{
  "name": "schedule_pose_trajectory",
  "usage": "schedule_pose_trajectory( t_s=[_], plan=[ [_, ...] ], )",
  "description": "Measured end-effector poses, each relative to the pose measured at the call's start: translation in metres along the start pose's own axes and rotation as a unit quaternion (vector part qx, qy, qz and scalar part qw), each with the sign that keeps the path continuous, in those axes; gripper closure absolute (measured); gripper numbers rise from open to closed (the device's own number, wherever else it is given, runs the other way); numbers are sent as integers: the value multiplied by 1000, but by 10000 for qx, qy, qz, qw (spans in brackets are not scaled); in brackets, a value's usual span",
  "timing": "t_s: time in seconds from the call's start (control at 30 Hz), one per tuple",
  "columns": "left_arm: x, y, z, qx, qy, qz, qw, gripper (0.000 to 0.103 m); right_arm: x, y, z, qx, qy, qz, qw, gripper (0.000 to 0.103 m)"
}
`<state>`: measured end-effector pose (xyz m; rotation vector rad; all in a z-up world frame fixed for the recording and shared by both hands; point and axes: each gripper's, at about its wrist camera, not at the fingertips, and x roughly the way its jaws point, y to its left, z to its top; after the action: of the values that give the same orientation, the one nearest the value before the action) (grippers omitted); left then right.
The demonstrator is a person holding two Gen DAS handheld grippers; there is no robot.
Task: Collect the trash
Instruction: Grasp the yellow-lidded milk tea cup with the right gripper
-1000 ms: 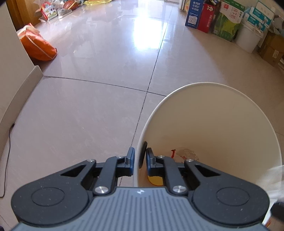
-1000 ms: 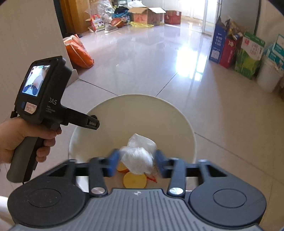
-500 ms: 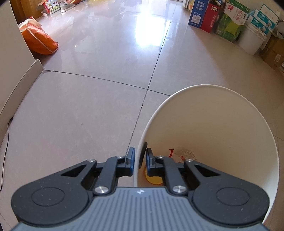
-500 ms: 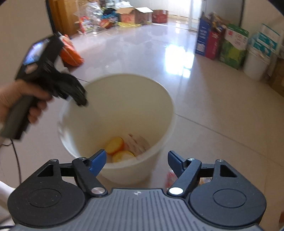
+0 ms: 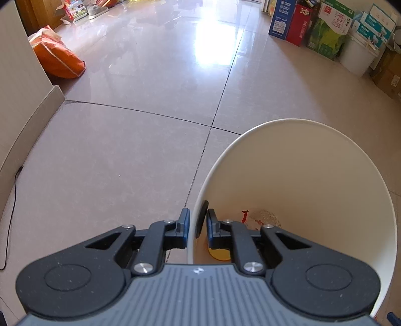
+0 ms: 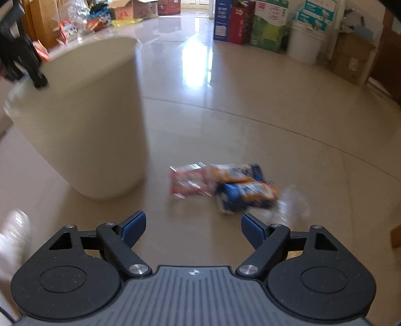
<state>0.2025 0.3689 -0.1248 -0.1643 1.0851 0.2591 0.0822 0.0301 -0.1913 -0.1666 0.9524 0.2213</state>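
My left gripper (image 5: 197, 222) is shut on the near rim of a cream bin (image 5: 300, 175); one finger is outside the wall, the other inside. A clear wrapper (image 5: 263, 217) and a yellow-orange piece (image 5: 219, 253) lie at the bin's bottom. In the right wrist view the bin (image 6: 85, 125) stands at left, with the left gripper (image 6: 37, 79) clamped on its rim. My right gripper (image 6: 193, 228) is open and empty, low over the floor. Ahead of it lie a red-and-white wrapper (image 6: 188, 181), a blue-and-orange packet (image 6: 245, 189) and a clear plastic piece (image 6: 293, 203), all blurred.
Glossy tiled floor all around. Cartons (image 6: 240, 22) and a white pail (image 6: 304, 46) line the far wall. An orange bag (image 5: 57, 59) sits by the left wall, and a black cable (image 5: 11, 208) runs along the floor. A white blurred object (image 6: 12, 240) shows at lower left.
My right gripper opened over the bin and let the white crumpled plastic go, then swung down and right toward the wrappers on the floor. The left gripper stayed clamped on the bin rim.
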Motion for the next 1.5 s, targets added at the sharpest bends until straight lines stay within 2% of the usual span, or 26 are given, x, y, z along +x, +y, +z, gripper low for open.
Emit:
schedule_pose_trajectory(
  t_s=[0.17,0.3,0.43,0.63,0.77,0.83,0.9,1.23,1.5],
  plan=[
    [0,4,1,-151,21,-46,9999,91,19,-39,-40,-546,248,-559,9966,8],
    [0,6,1,-225,45,-60,9997,91,46,-68,-63,-1089,705,-978,9867,7],
    [0,8,2,-279,74,-53,9996,91,78,-93,-77,-1320,1115,-1080,9790,7],
    [1,2,2,-148,65,42,9999,90,122,-109,-82,-1310,1549,-1069,9733,7],
    [1,-3,2,-92,72,79,9999,90,138,-114,-81,-1267,1647,-1056,9725,10],
    [0,-4,3,-83,73,82,9999,90,142,-114,-81,-1293,1678,-1042,9717,14],
    [0,-5,3,-88,74,87,9999,90,145,-115,-80,-1283,1730,-1011,9713,24],
    [-1,-13,1,107,32,220,9997,89,134,-115,-70,-999,1755,-890,9754,25],
    [-2,-19,0,261,14,251,9993,89,97,-101,-42,-696,1451,-669,9847,26]
  ],
)
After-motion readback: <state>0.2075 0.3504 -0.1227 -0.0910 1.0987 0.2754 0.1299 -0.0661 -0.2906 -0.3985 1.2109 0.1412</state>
